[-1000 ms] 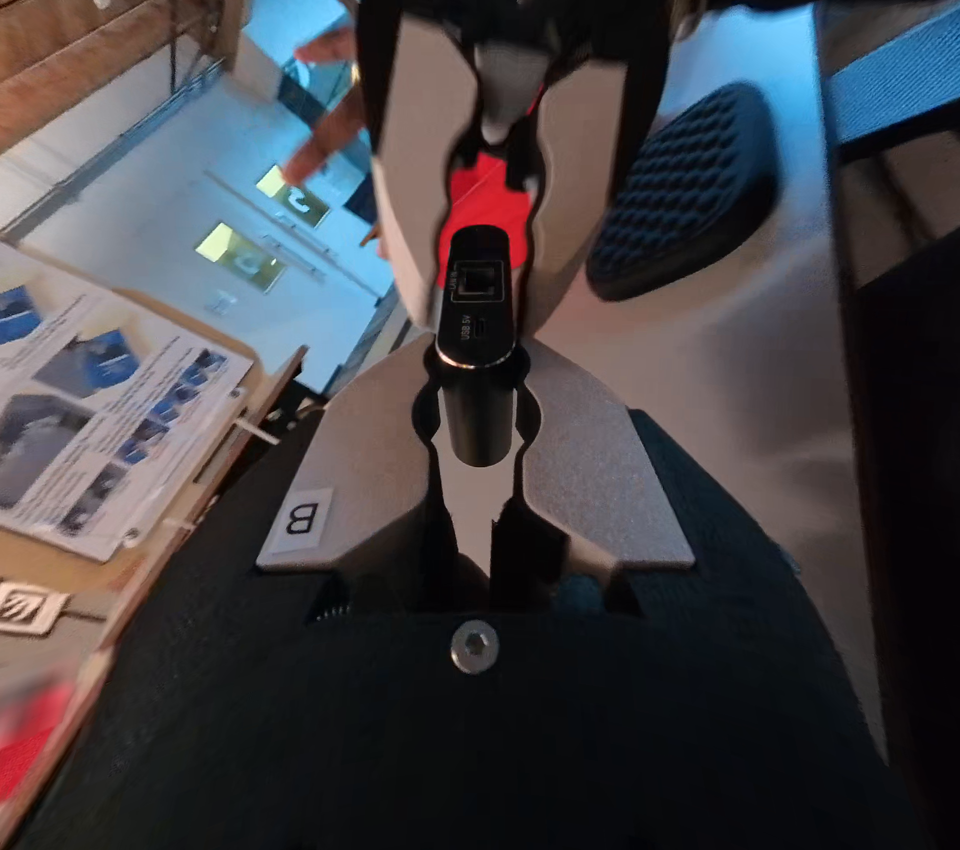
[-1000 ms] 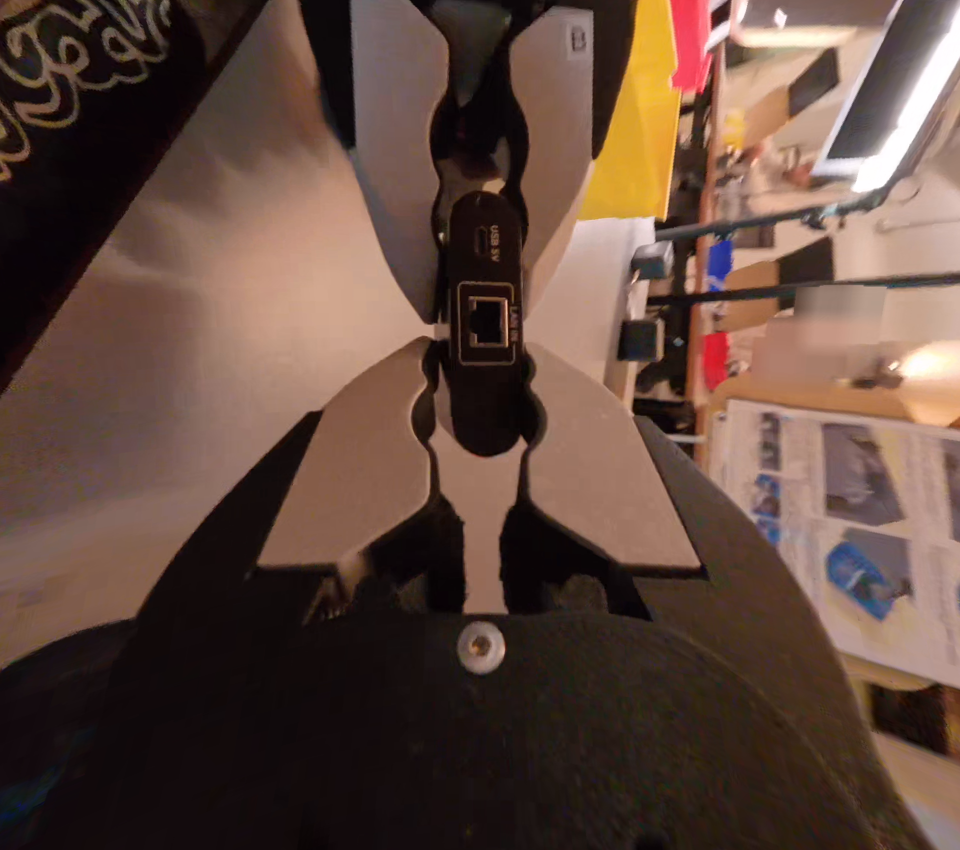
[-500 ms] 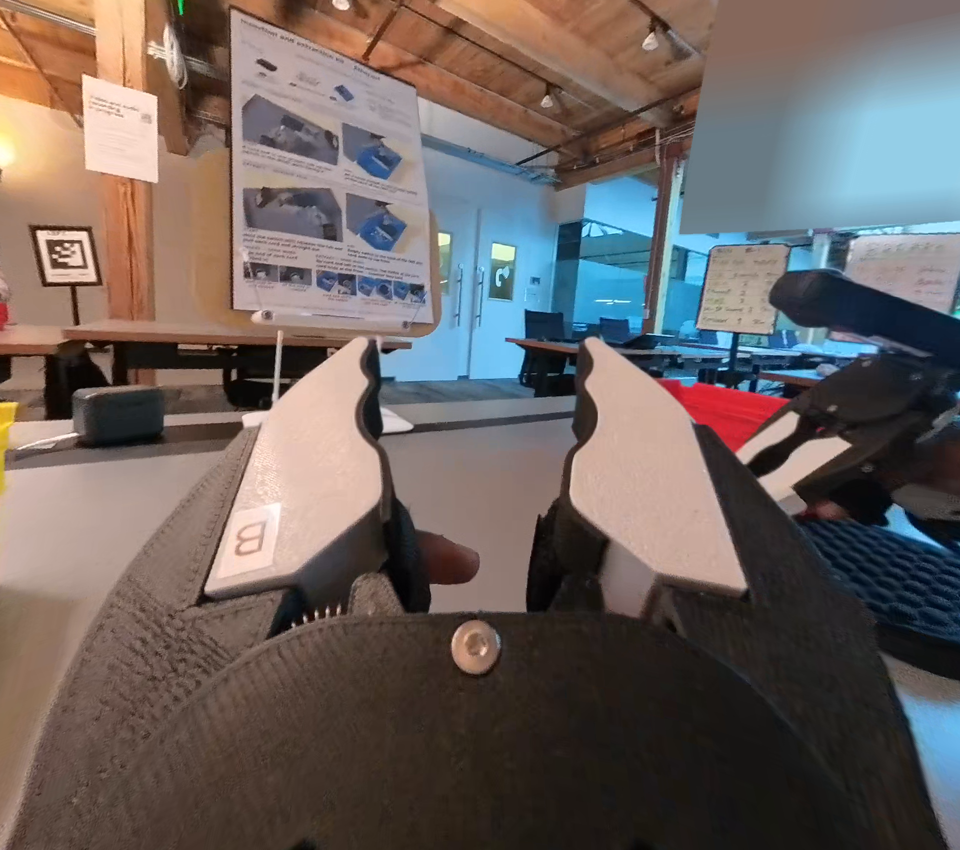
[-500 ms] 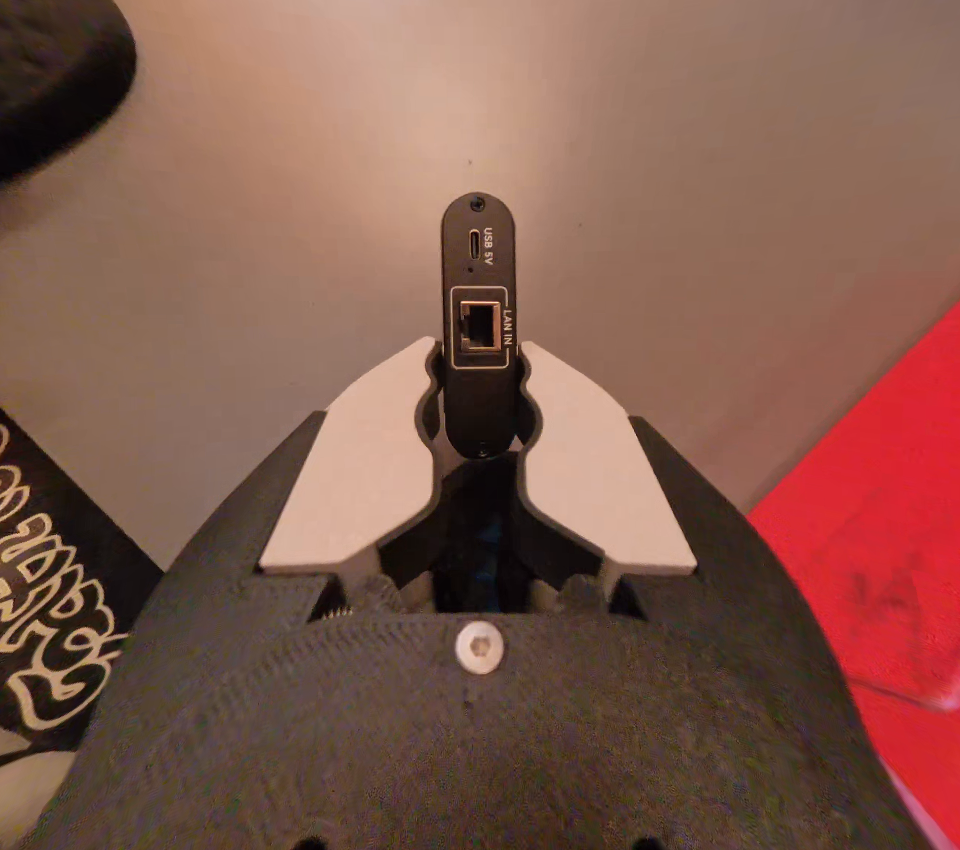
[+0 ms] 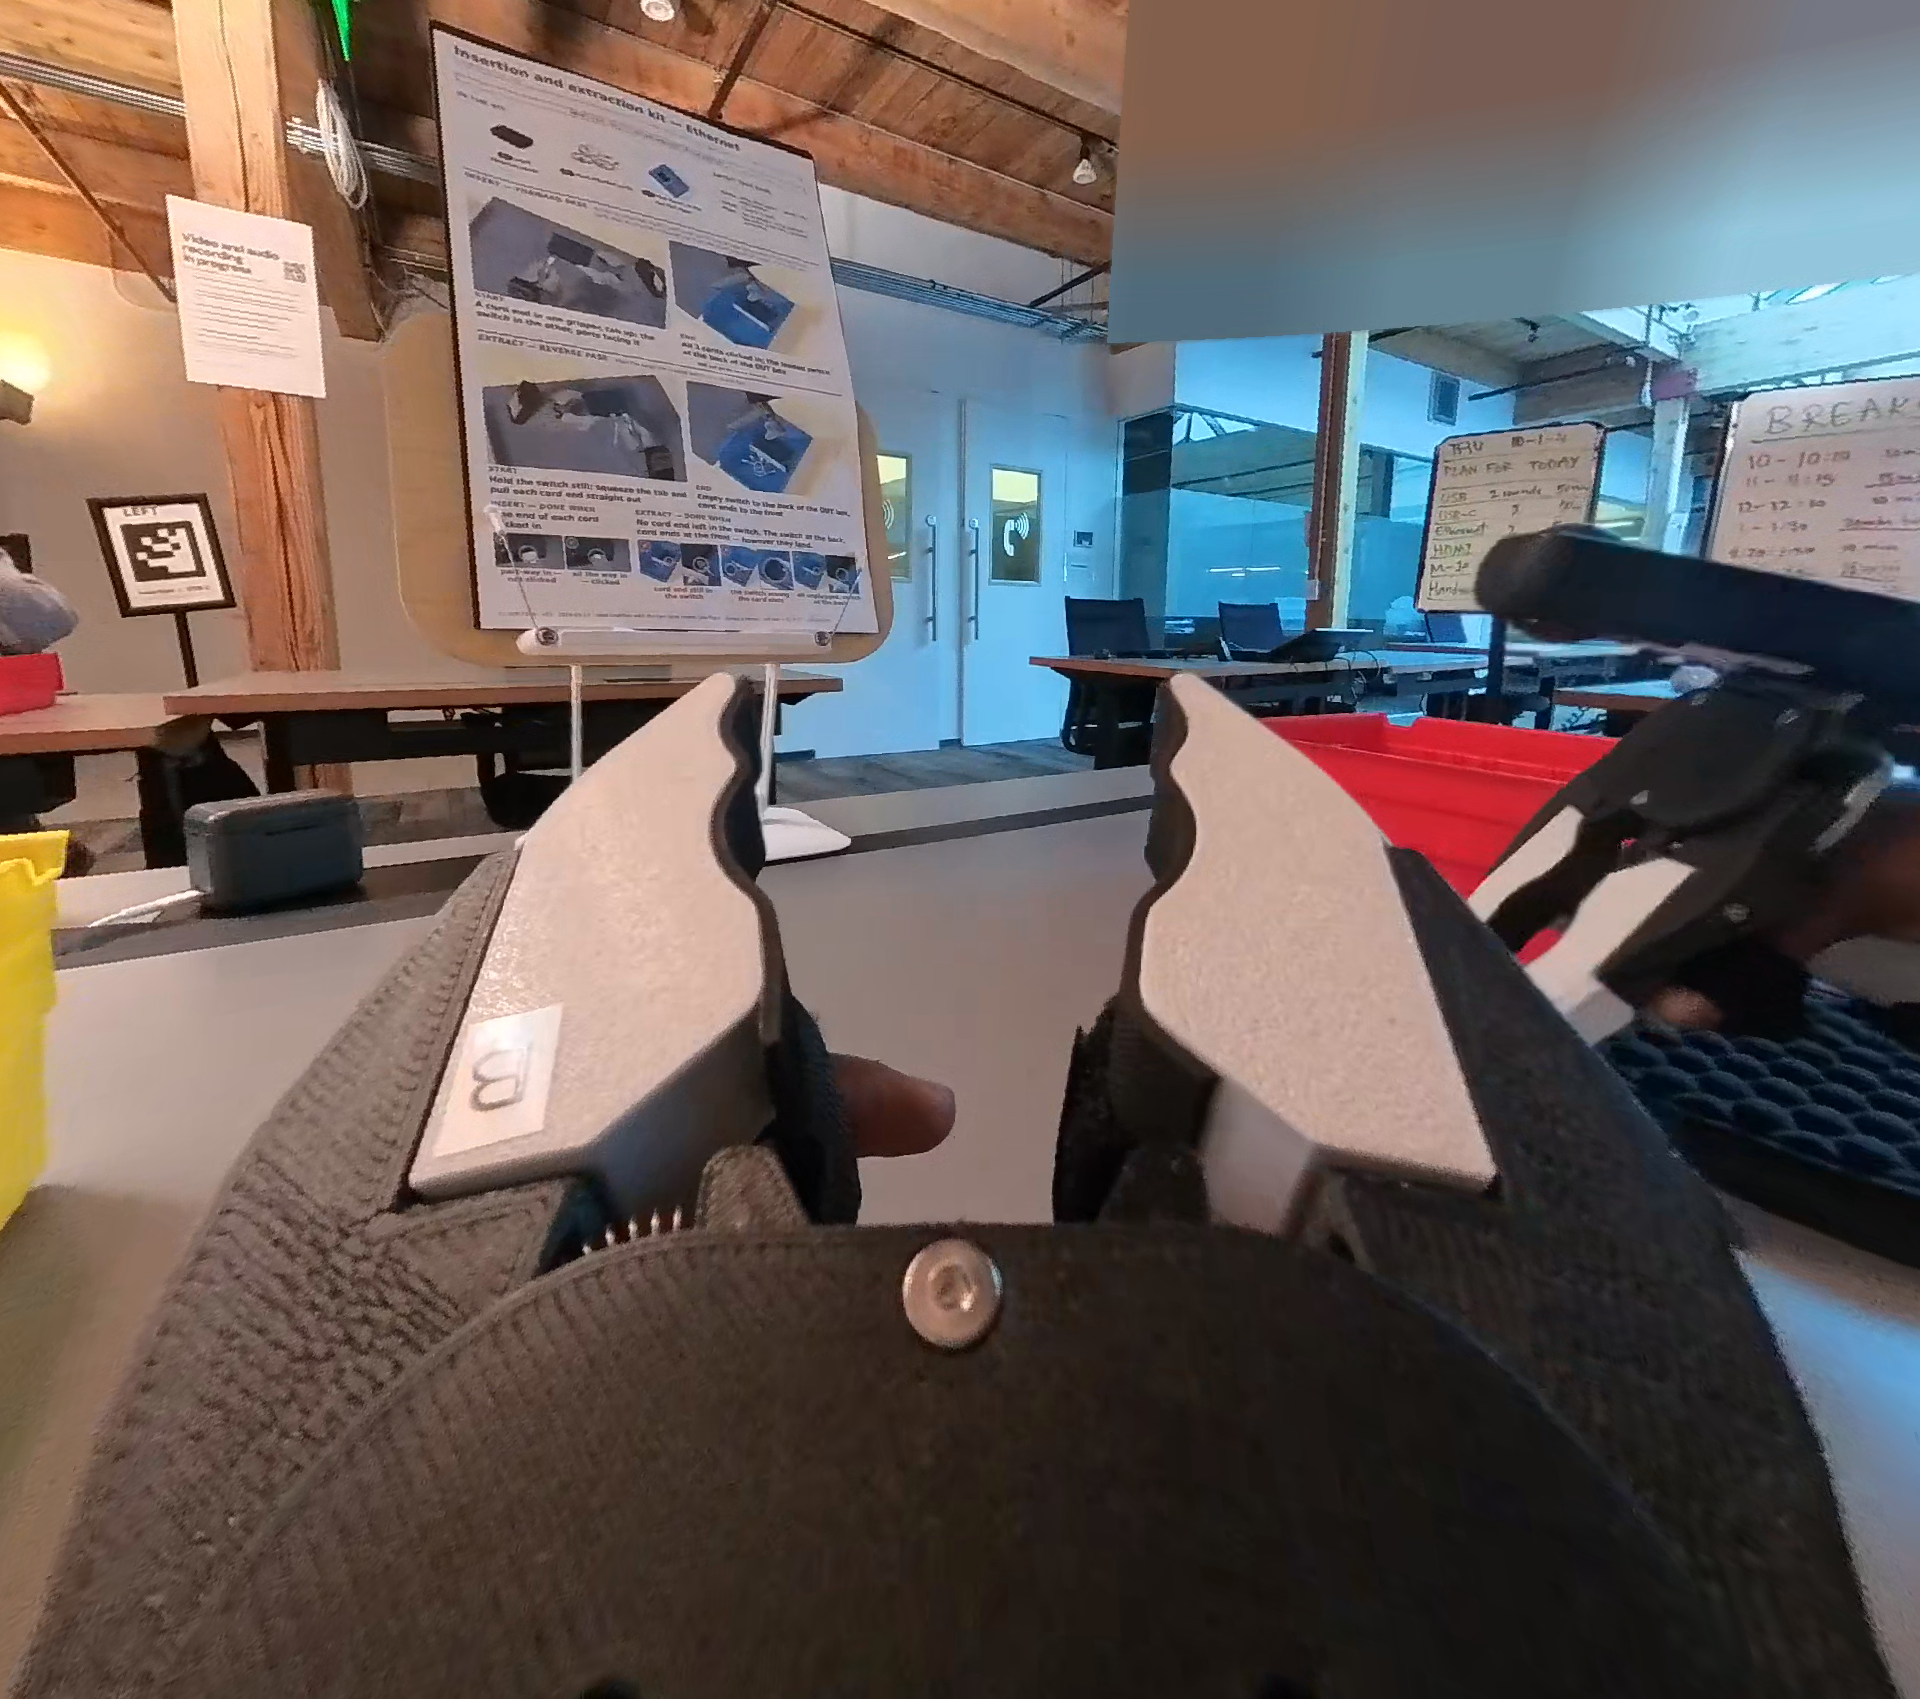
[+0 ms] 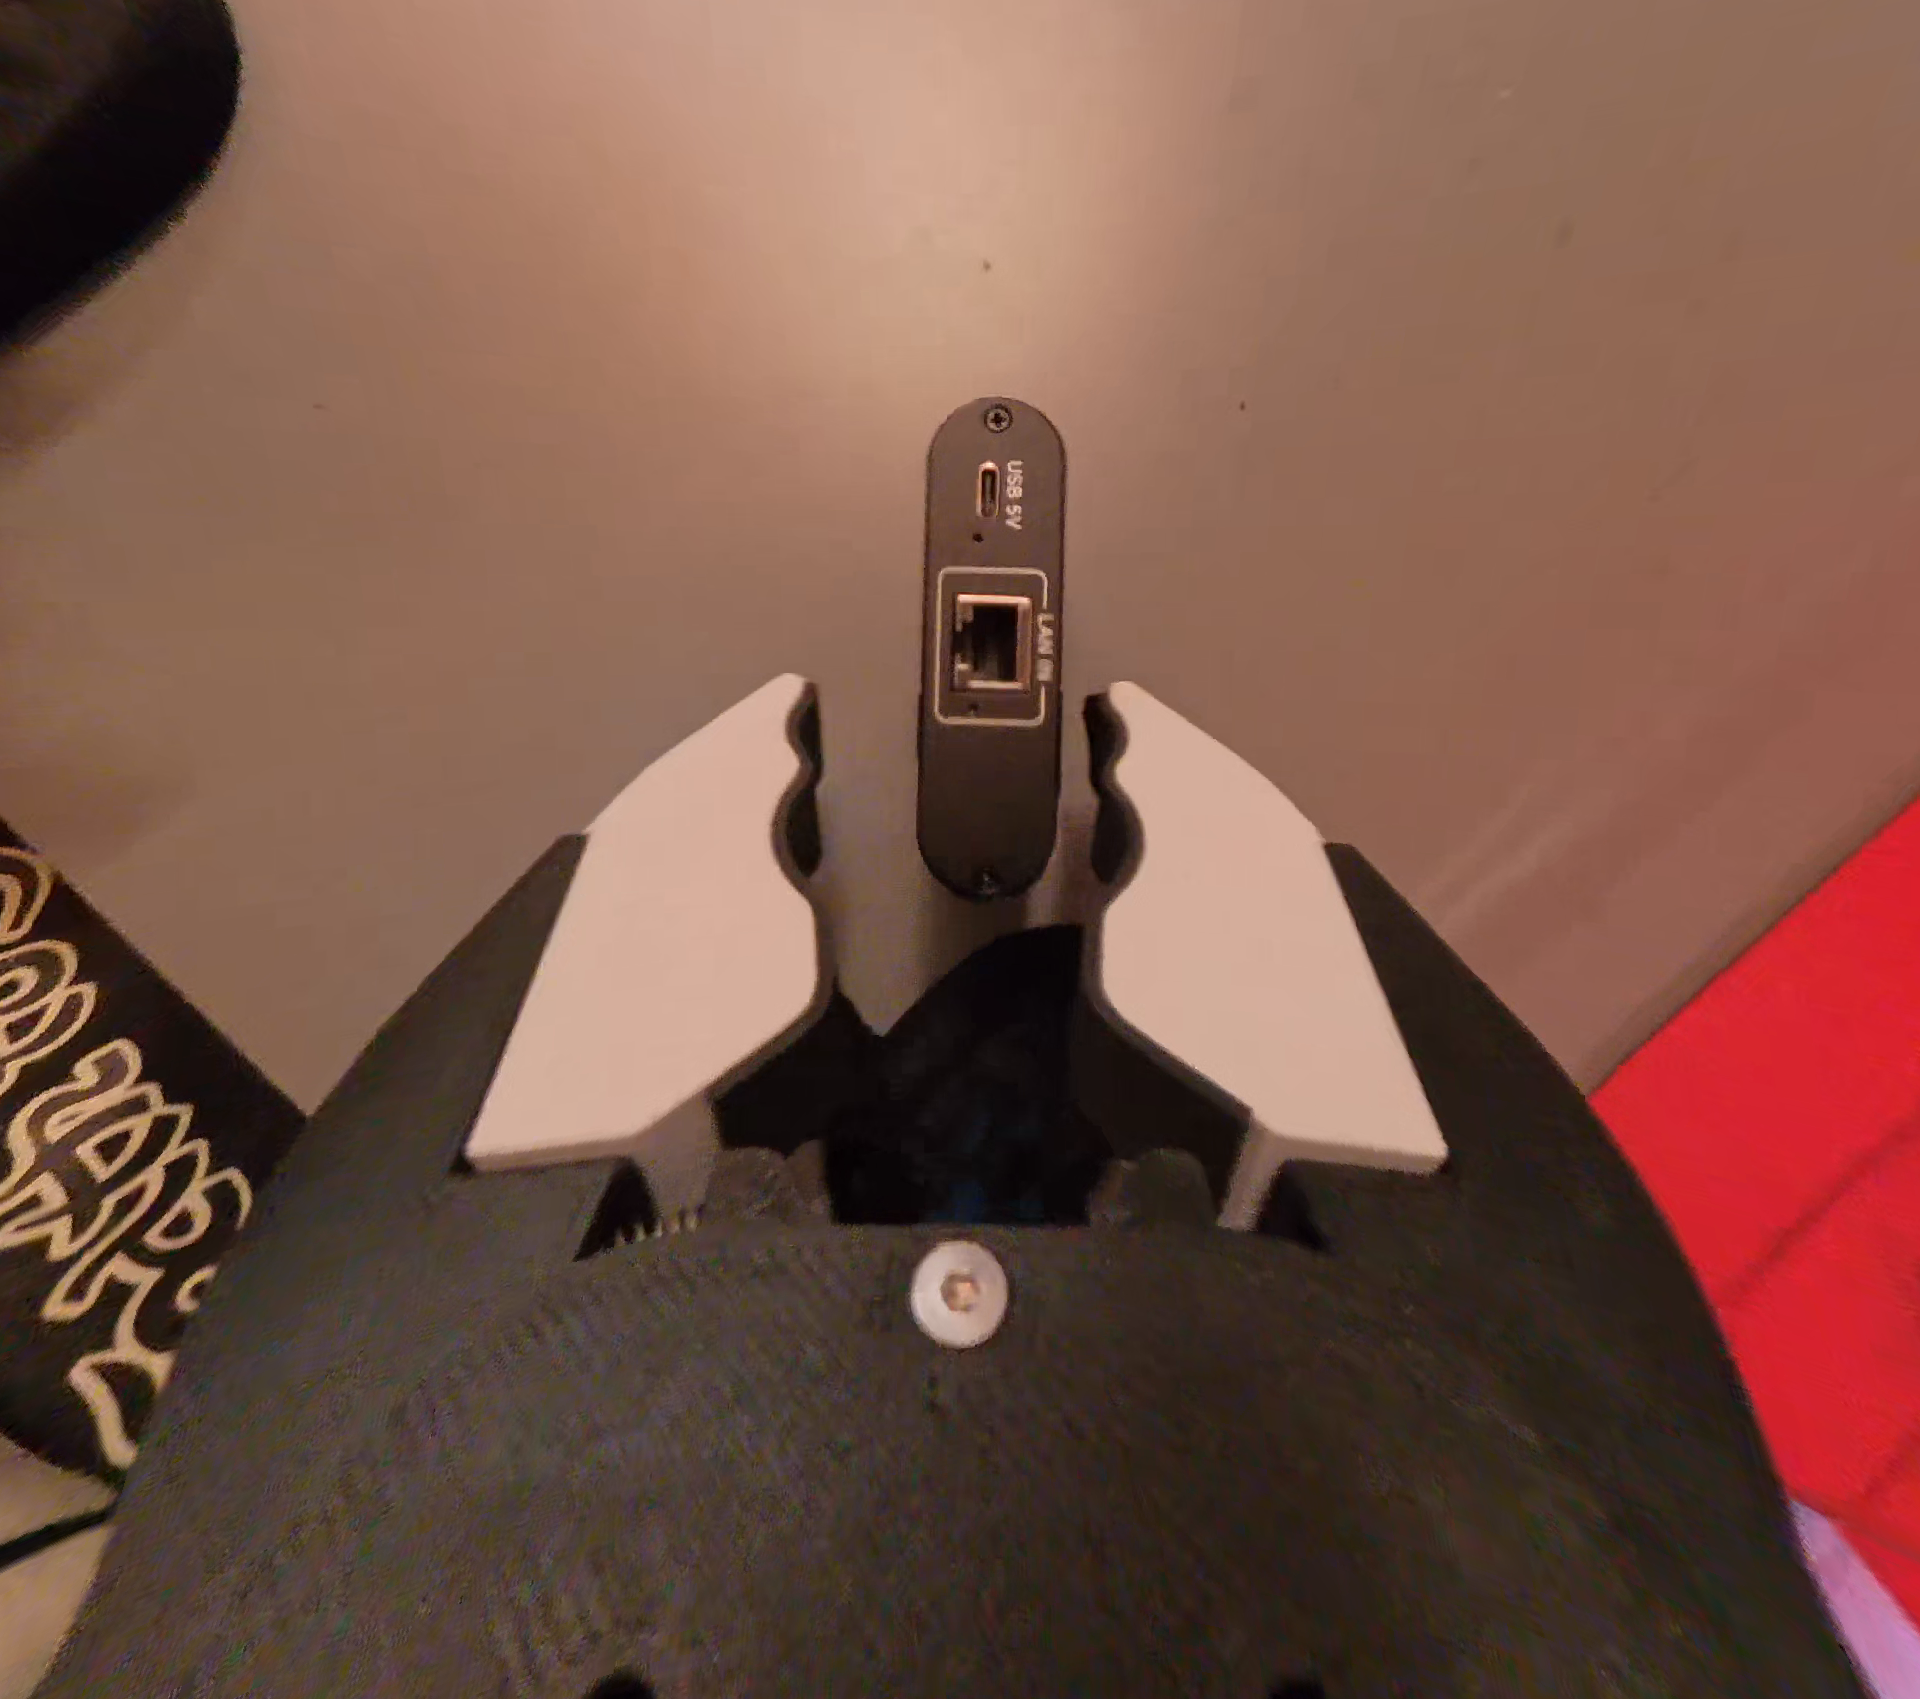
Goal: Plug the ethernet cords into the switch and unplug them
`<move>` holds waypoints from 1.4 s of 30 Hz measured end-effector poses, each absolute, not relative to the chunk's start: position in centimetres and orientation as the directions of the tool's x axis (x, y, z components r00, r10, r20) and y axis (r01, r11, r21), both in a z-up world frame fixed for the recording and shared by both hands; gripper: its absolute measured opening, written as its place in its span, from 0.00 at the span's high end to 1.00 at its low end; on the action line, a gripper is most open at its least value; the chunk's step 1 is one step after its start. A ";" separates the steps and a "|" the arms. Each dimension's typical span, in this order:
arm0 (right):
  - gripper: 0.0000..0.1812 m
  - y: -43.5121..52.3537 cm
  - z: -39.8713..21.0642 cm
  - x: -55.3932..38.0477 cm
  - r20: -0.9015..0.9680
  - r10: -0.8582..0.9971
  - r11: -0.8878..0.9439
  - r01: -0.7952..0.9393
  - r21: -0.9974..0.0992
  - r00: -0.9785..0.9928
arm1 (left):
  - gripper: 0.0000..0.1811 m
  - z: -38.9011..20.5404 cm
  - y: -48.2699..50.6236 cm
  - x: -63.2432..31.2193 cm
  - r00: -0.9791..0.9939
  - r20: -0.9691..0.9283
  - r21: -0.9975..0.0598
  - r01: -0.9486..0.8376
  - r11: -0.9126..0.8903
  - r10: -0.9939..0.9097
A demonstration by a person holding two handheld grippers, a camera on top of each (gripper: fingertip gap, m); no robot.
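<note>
The switch (image 6: 992, 662) is a small black box standing on end on the grey table (image 6: 1351, 299), its end face with one network port and one small port turned to the right wrist camera. My right gripper (image 6: 951, 693) is open, its jaws on either side of the switch's lower half with gaps on both sides. My left gripper (image 5: 951, 693) is open and empty, held level over the table (image 5: 935, 953). The right gripper also shows in the left wrist view (image 5: 1558, 953), pointing down at the table. No ethernet cords are in view.
A red bin (image 5: 1455, 776) stands behind the right gripper and shows at the right of its view (image 6: 1766, 1182). A black honeycomb mat (image 5: 1766, 1119) lies at the right. A yellow bin (image 5: 21, 1005), a grey case (image 5: 275, 849) and an instruction board on a stand (image 5: 644, 361) are at the left and back.
Both grippers were shut on the switch a second ago. The left one let go and swung level. The right one set the switch down on the table and has now opened its jaws.
</note>
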State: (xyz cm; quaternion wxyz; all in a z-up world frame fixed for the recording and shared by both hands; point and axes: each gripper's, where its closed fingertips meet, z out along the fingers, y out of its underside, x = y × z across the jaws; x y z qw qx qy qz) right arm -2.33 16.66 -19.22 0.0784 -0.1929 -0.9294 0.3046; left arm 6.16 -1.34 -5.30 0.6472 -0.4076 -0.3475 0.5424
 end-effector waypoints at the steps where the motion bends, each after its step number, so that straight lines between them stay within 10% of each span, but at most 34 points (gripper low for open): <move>1: 0.71 17.0 -19.1 -2.3 0.030 0.405 0.741 0.309 -0.596 -0.914 | 0.60 -5.3 -1.4 6.2 0.170 0.009 -0.905 -0.419 0.080 0.985; 28: 0.77 17.9 -17.8 1.0 -0.007 0.248 0.745 0.195 -0.638 -0.969 | 0.60 -5.8 -1.0 5.8 0.166 -0.026 -0.917 -0.397 0.043 0.986; 34: 0.61 17.3 -7.2 -0.4 0.177 0.240 0.089 -0.160 -0.983 -0.954 | 0.61 -5.4 -1.0 5.9 0.161 -0.054 -0.922 -0.387 0.013 0.985; 37: 0.60 20.0 -2.3 -0.8 0.239 0.371 -0.319 -0.365 -0.875 -0.897 | 0.61 -4.2 -1.1 6.6 0.150 -0.129 -0.916 -0.396 -0.060 0.980; 42: 0.57 23.9 -1.2 -2.5 0.196 0.607 -0.435 -0.528 -0.729 -0.770 | 0.62 -2.0 -2.9 11.4 0.190 -0.518 -0.830 -0.345 -0.437 0.834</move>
